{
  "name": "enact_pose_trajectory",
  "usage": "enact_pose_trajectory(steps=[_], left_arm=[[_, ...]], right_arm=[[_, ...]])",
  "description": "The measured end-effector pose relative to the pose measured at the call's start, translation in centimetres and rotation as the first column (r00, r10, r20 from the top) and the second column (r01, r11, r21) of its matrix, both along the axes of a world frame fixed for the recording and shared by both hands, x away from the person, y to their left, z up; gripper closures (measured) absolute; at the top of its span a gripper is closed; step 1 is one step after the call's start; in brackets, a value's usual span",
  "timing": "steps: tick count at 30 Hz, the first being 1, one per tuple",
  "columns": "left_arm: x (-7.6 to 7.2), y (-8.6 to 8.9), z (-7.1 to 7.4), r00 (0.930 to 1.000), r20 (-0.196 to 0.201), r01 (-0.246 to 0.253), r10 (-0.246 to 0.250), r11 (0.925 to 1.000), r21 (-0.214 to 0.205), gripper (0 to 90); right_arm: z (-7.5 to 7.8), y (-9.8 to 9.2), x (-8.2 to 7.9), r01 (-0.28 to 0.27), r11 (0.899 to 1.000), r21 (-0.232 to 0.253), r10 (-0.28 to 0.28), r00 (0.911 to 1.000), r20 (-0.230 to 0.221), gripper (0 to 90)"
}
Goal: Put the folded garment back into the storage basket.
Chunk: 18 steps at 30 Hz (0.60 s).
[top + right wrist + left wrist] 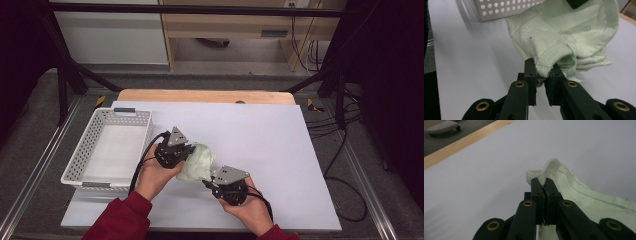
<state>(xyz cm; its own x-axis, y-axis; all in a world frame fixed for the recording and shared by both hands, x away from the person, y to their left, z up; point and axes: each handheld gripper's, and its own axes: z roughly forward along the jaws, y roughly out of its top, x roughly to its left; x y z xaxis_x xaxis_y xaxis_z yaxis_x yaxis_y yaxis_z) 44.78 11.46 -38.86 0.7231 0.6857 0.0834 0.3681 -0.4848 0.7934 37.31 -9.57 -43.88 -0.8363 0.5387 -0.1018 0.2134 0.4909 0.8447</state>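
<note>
A white sheet covers the worktop (280,150), a perforated basket (107,150) at its left. Beside it lies the pale green garment (197,162); my left gripper (544,185) and right gripper (543,68) each have their fingers clamped on its hem.

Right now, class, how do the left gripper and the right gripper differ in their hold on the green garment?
The left gripper has its jaws closed tight on a thin hem, while the right gripper has its jaws parted around a thicker fold. The left gripper sits nearer the white basket; the right gripper sits nearer the person. Both clamp the same green garment.
</note>
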Motion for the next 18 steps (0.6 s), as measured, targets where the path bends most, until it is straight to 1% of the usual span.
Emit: enact_pose_trajectory(steps=[3, 8, 9, 12, 18], left_arm=[[0.0, 0.4, 0.4, 1.0, 0.0, -0.007, 0.007, 0.9999, -0.008, 88.1], [0.1, 0.8, 1.0, 0.9999, 0.015, -0.003, 0.003, 1.0, 0.006, 88.1], [0.2, 0.9, 1.1, 0.9998, 0.018, -0.005, 0.005, 1.0, -0.001, 88.1], [0.3, 1.2, 1.4, 0.9997, 0.025, -0.006, 0.006, 1.0, -0.004, 88.1], [0.7, 1.8, 2.2, 0.999, 0.038, -0.023, 0.024, 0.9996, -0.015, 88.1]], right_arm=[[0.2, 0.2, 0.0, -0.001, 1.0, 0.01, 0.001, 0.9999, 0.013, 80.8], [0.4, 0.8, 0.2, -0.005, 1.0, 0.017, 0.005, 0.9995, 0.031, 80.9], [0.4, 0.9, 0.2, -0.005, 1.0, 0.018, 0.004, 0.9995, 0.033, 80.9], [0.5, 1.0, 0.5, -0.004, 1.0, 0.02, 0.003, 0.9993, 0.038, 80.9], [1.1, 1.4, 1.3, -0.014, 0.999, 0.029, 0.012, 0.9986, 0.051, 80.9]])
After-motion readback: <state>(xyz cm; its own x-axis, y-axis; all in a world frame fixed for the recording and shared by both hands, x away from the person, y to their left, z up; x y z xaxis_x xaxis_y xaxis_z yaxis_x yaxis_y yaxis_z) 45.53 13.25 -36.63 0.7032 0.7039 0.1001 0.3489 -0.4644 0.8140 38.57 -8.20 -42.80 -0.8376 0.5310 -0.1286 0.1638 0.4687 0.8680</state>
